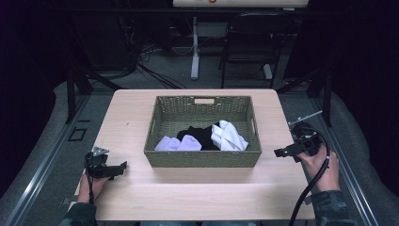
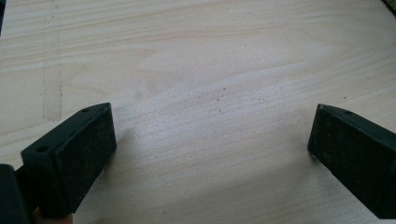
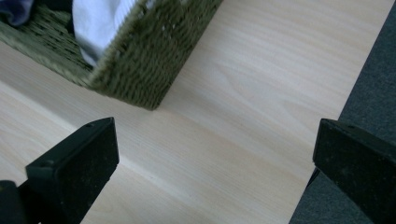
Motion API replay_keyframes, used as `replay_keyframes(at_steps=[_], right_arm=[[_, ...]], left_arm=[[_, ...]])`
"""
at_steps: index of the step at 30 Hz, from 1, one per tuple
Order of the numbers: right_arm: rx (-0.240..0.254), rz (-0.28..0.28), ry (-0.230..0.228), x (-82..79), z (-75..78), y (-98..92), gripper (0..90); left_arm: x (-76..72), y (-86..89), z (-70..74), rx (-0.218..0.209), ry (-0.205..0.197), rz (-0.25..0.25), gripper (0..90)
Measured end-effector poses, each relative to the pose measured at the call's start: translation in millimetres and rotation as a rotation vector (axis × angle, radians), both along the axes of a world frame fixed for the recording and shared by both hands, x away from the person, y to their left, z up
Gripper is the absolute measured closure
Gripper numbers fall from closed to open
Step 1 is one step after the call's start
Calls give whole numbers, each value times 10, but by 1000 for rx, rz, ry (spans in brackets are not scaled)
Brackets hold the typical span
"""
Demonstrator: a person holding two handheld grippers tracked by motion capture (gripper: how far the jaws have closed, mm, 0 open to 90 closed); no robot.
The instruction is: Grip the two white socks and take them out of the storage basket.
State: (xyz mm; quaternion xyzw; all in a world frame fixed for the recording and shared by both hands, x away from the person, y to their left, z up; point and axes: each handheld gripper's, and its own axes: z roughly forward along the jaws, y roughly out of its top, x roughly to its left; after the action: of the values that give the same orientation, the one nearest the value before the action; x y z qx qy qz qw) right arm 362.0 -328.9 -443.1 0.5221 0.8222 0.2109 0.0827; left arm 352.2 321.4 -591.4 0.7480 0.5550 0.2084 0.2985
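The clothes [image 1: 207, 136] lie in the basket [image 1: 202, 159] at mid-table, between the two tools: the right gripper [image 1: 288, 151], jaws spread and empty, stands nearer the white piece [image 1: 228, 135] than the left gripper [image 1: 115, 170], likewise spread and empty.

Pale wooden table [image 1: 197, 188] bearing a woven basket [image 1: 202, 159].

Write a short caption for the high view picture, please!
Two open grippers, left gripper and right gripper, wait beside a woven basket of white and black clothes.
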Motion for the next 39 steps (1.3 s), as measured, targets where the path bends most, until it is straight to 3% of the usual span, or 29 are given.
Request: replay_keyframes(at_steps=[14, 23, 31, 39], right_arm=[[-8, 62, -57, 197, 520, 271, 3], [-23, 158, -77, 391, 745, 713, 22], [-14, 209, -63, 619, 754, 1037, 51], [-16, 247, -12, 829, 581, 1288, 69]], left_arm=[[0, 0, 0, 0, 0, 0, 9], [0, 0, 0, 0, 0, 0, 9], [0, 0, 0, 0, 0, 0, 9], [0, 0, 0, 0, 0, 0, 9]])
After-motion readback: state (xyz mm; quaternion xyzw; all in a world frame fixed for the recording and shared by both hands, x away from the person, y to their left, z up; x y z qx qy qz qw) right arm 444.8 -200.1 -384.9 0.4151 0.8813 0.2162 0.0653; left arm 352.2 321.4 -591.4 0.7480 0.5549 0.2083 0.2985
